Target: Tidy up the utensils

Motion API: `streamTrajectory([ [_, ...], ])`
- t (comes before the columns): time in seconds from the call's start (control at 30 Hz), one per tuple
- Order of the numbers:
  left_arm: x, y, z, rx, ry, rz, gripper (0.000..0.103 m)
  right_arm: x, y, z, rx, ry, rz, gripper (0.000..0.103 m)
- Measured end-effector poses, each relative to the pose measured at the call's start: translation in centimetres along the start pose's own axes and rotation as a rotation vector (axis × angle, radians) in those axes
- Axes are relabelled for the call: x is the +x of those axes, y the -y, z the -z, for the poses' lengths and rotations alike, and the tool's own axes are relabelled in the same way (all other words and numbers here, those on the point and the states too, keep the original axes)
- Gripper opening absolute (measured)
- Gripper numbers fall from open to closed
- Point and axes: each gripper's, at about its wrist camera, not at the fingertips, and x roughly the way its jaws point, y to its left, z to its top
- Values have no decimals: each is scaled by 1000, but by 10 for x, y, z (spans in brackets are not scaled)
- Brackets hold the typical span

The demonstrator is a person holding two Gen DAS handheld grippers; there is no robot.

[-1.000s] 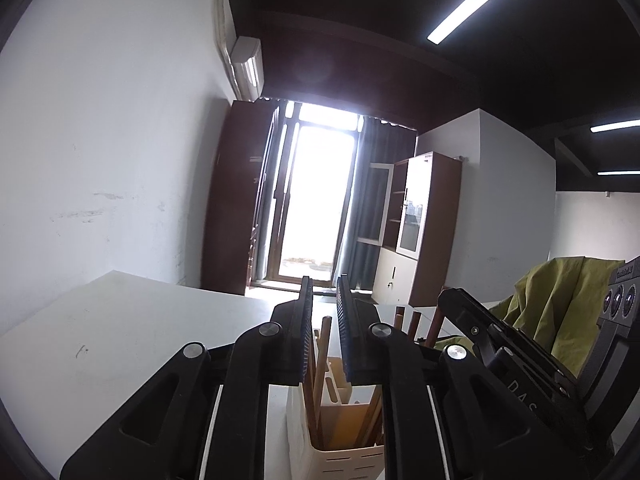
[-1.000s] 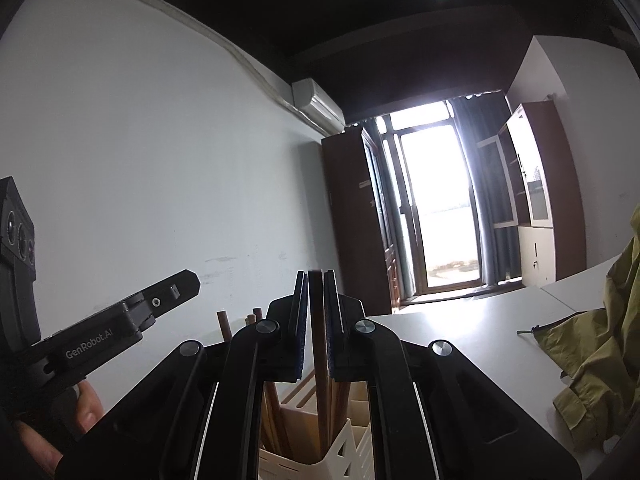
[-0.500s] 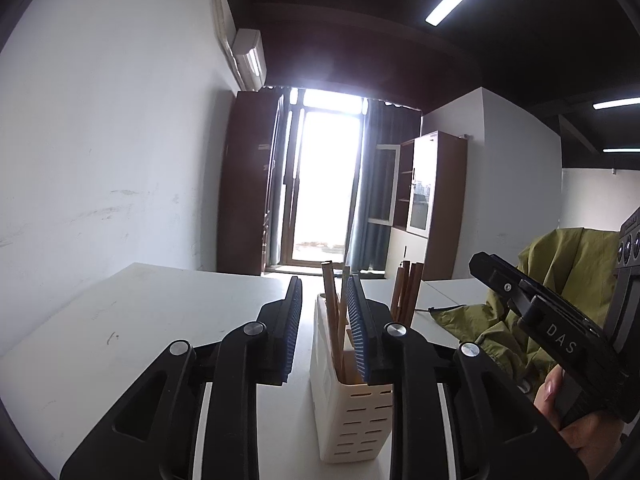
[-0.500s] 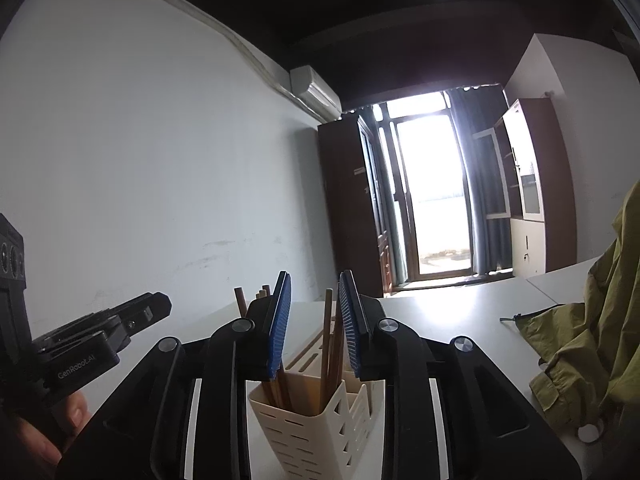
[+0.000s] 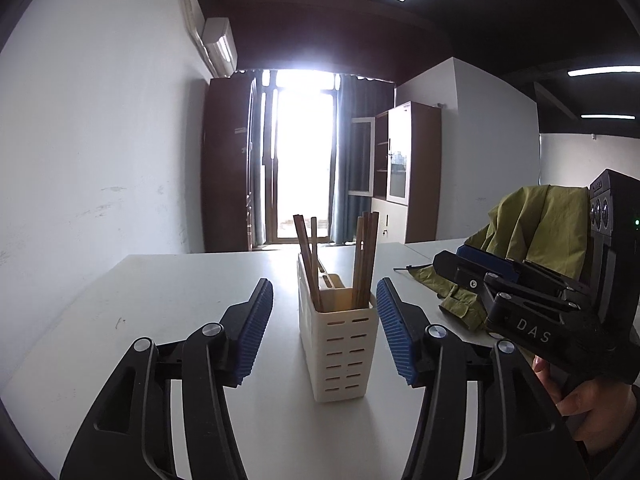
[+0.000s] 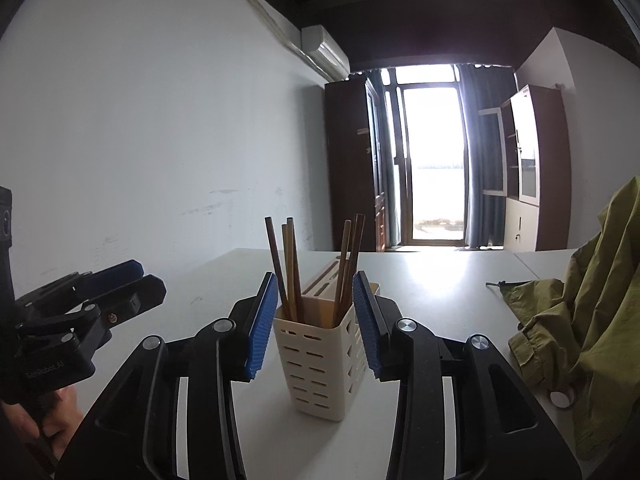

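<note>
The left gripper (image 5: 325, 320) is seen with its blue ribbed pads (image 5: 254, 332) spread apart and its jaws opening; nothing is pinched by them. Between the two pads, slightly beyond their tips, the cream slotted utensil holder (image 5: 342, 344) is framed, standing upright on the white table (image 5: 160, 300), and neither pad is seen to touch it. Wooden chopsticks (image 5: 308, 256) are held upright in the holder in two clusters, one leaning in the left compartment and one (image 5: 366, 252) in the right.

The right gripper (image 6: 316, 312) is likewise shown with its jaws opening and its blue pads (image 6: 262, 320) parted on either side of the same holder (image 6: 320, 364). Here the holder's upper corners appear very close to the pads, though contact cannot be judged for certain from this distorted view. The chopsticks (image 6: 286, 264) rise above the fingertips in the gap between them, a second group (image 6: 350, 256) leaning toward the right pad.

In the right wrist view, the left gripper (image 6: 120, 284) is seen at the left edge, held by a hand (image 6: 60, 420). In the left wrist view, the right gripper (image 5: 472, 268) is seen at the right edge, gripped by a hand (image 5: 592, 412). Beyond it, an olive-green jacket (image 5: 532, 232) is draped on the table, well apart from the holder.
</note>
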Motion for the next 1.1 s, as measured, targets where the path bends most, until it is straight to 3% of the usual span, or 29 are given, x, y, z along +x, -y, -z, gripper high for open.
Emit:
streamTrajectory([
  [0.23,-2,1,25,26,-77,14,71,-12,10,28,38,-90,16,50],
  [0.4,0,-6,47,-15,-160,12,80,-19,16,42,65,-119,0,60],
  [0.57,-12,-12,65,-16,-126,-29,97,-27,9,55,44,-123,-29,76],
  [0.8,-5,-19,83,-4,-180,-53,97,-28,7,64,20,-126,-55,87],
  [1.1,-11,-22,83,-10,-201,-55,97,-25,0,71,-24,-139,-47,93],
])
